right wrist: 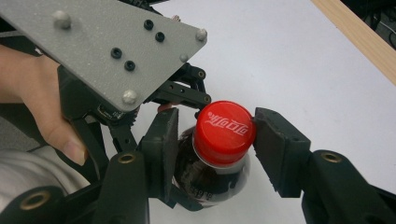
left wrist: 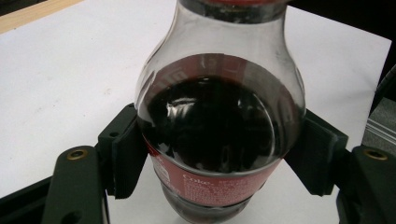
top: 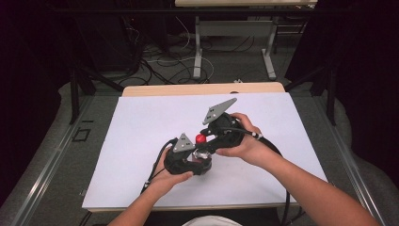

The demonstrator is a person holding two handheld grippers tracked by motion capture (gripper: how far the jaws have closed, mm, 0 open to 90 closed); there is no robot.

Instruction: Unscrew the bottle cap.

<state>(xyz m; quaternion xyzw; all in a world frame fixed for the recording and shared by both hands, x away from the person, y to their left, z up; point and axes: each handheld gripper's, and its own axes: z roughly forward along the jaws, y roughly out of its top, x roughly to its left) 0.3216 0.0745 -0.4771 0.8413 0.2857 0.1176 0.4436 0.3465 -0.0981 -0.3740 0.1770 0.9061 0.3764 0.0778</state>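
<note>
Looking along my left gripper (left wrist: 219,154), I see its black pads clamped on the belly of the bottle (left wrist: 219,126), a clear round-shouldered plastic one with dark cola inside and a red label band low down; the high view hides that grip under the grey plate. The right gripper view gives me what the other lacks: the red cap (right wrist: 225,133), glossy, with white script on top, sitting between the jaws of my right gripper (right wrist: 215,135). The right-hand pad touches the cap's edge, the other stands just off it, so I read that gripper as loose about the cap, not pinching it. From above, the bottle (top: 202,153) stands near the middle of the sheet (top: 141,122), with the left gripper (top: 188,157) low at its side and the right gripper (top: 209,139) coming over its top, a hand on each. The sheet is white, matte and smooth, laid on a pale wooden table (top: 202,88). Beyond it lie a grey floor (top: 160,70), loose cables (top: 183,63) and white table legs (top: 197,52), with dark curtains at both sides.
</note>
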